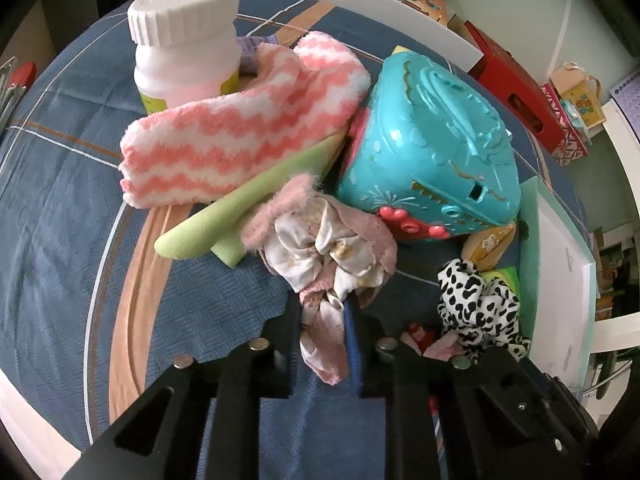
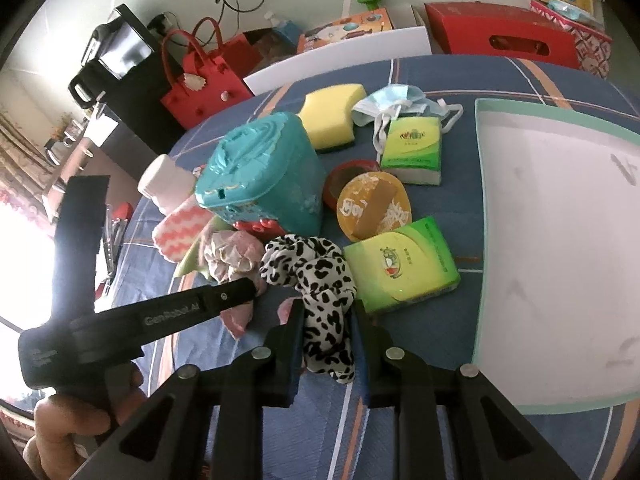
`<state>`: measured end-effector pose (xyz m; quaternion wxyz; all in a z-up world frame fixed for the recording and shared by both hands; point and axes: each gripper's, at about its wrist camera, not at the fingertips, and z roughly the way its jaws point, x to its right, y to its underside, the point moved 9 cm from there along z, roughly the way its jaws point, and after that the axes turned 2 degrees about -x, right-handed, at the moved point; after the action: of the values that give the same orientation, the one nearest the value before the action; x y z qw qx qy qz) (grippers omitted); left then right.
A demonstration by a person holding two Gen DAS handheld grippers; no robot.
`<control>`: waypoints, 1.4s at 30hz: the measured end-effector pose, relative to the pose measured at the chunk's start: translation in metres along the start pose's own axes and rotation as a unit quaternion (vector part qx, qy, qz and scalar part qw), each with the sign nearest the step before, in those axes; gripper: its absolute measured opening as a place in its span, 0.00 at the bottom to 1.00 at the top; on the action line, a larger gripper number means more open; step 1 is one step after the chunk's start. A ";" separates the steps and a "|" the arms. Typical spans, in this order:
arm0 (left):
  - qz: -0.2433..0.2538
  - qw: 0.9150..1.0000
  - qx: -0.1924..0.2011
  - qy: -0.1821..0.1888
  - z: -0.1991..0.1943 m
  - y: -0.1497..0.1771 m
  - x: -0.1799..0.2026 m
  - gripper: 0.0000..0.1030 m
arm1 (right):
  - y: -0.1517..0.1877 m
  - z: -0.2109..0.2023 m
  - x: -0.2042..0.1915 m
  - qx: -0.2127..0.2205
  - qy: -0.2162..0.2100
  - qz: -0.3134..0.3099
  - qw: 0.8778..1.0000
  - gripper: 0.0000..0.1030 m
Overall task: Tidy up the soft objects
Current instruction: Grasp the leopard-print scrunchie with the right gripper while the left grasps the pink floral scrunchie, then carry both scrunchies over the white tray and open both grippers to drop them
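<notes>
My left gripper (image 1: 326, 314) is shut on a pink-and-cream scrunchie (image 1: 320, 240); its fabric is pinched between the two fingers and bunches up just beyond the tips. In the right wrist view, that left gripper (image 2: 240, 292) reaches in from the left over the same scrunchie (image 2: 232, 254). Right beside it, my right gripper (image 2: 326, 310) is shut on a black-and-white spotted scrunchie (image 2: 312, 268), which hangs between the fingers. The spotted scrunchie (image 1: 476, 304) also shows at the right of the left wrist view. Both lie on a blue bedspread (image 1: 80, 200).
A pink-and-white striped sock (image 1: 224, 128) lies on a green foam piece (image 1: 248, 200), next to a white bottle (image 1: 184, 40) and a teal toy case (image 1: 432, 144). A white tray (image 2: 560, 240) sits at the right. Tissue packs (image 2: 400, 264), a yellow sponge (image 2: 332, 112), a face mask (image 2: 396, 100) and a round lid (image 2: 372, 204) crowd the middle.
</notes>
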<state>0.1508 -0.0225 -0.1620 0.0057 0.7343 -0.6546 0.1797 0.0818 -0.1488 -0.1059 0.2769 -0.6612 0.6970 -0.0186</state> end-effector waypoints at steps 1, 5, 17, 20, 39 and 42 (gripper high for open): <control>-0.002 1.000 0.001 0.002 -0.001 0.000 0.000 0.18 | -0.001 0.000 0.000 0.002 -0.001 0.001 1.000 0.22; -0.014 1.000 0.001 0.017 -0.006 0.001 -0.002 0.17 | -0.005 -0.008 -0.001 0.018 -0.008 0.003 1.000 0.22; -0.012 0.999 0.048 0.017 -0.034 -0.007 0.000 0.15 | -0.024 -0.042 0.010 0.095 -0.001 0.026 0.995 0.22; -0.013 0.998 0.067 0.012 -0.046 -0.003 -0.006 0.15 | -0.030 -0.050 0.020 0.112 0.018 0.033 0.993 0.22; 0.062 0.981 0.176 0.045 -0.105 -0.013 0.036 0.15 | -0.051 -0.094 0.116 0.160 0.142 0.126 0.969 0.22; 0.101 0.978 0.174 0.056 -0.105 -0.012 0.067 0.15 | -0.054 -0.101 0.131 0.166 0.150 0.143 0.964 0.22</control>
<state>0.1409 -0.0594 -0.0425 -0.1032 0.6432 -0.6826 0.3312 0.0930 -0.3115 -0.0469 0.2746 -0.4889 0.8052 -0.1931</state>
